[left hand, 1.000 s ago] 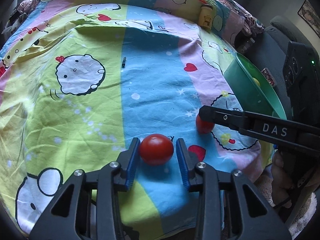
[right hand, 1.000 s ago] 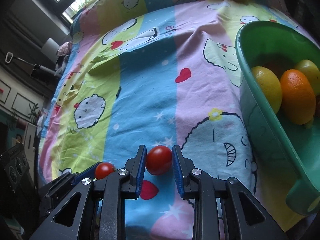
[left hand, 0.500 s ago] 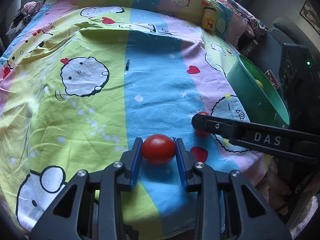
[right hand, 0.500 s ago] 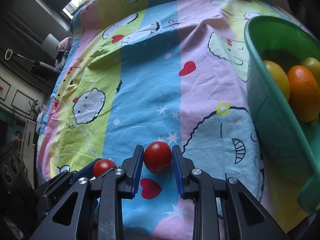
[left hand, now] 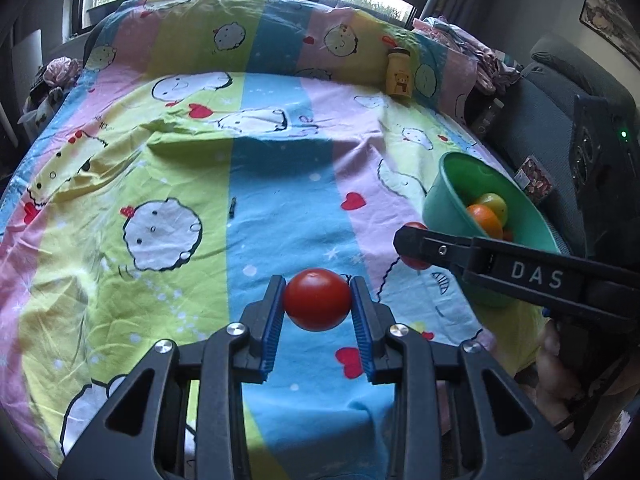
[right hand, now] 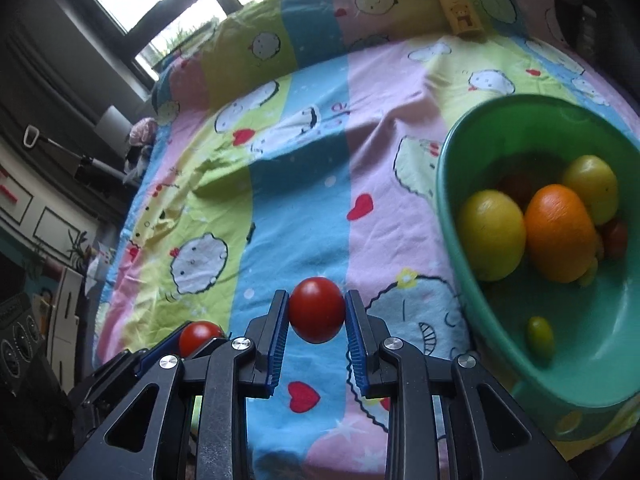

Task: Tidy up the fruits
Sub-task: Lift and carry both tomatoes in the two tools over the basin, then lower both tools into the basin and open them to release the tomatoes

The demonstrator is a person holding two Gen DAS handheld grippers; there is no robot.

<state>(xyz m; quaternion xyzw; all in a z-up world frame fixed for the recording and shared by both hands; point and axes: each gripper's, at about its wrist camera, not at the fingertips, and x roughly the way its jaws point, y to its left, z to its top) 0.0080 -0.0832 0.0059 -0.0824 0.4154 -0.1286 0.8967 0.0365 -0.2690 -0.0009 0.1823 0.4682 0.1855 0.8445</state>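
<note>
Left wrist view: the left hand-held gripper (left hand: 318,300) pinches a red tomato (left hand: 317,299) above the bed (left hand: 180,152), clear of the sheet for carrying. The right hand-held gripper (right hand: 317,310) pinches a second tomato (right hand: 317,309) beside the green bowl (right hand: 452,216), where citrus already lies, probably its destination.

Fruit bowl (right hand: 452,184) right of both tomato-holding grippers; jar (left hand: 398,74) far behind.
</note>
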